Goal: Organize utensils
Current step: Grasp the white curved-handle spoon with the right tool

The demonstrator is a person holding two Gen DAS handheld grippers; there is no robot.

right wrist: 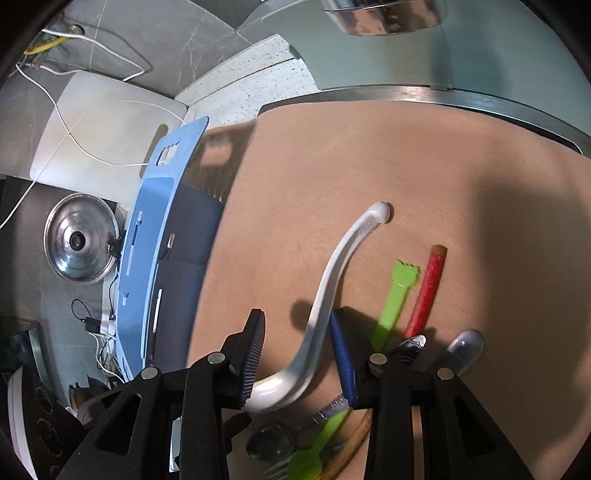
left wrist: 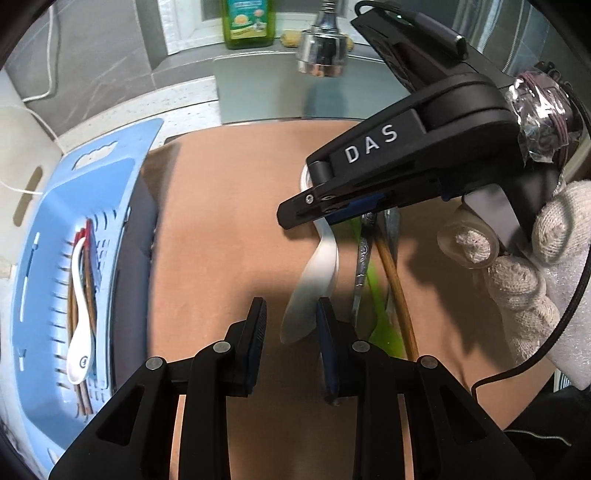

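Observation:
A white ceramic spoon (right wrist: 351, 243) lies on the brown board (right wrist: 369, 147). My right gripper (right wrist: 295, 317) is open and straddles its handle near the bowl; the handle sits close to the blue right pad, with a clear gap to the left pad. In the left wrist view a gloved hand (left wrist: 535, 258) holds the right gripper (left wrist: 291, 219) over the spoon (left wrist: 325, 254). My left gripper (left wrist: 291, 306) is open above the spoon's wide end and grips nothing. Beside the spoon lie a green fork (right wrist: 397, 291), a red stick (right wrist: 428, 291), metal spoons (right wrist: 461, 349) and a wooden chopstick (left wrist: 395, 284).
A blue slotted basket (left wrist: 55, 221) at the left holds another white spoon (left wrist: 83, 314) and chopsticks. A faucet head (left wrist: 323, 48) hangs over the board's far edge, with a green bottle (left wrist: 249, 22) behind. Left of the basket (right wrist: 147, 236) are a pot lid (right wrist: 79, 243) and a white cutting board (right wrist: 99, 125).

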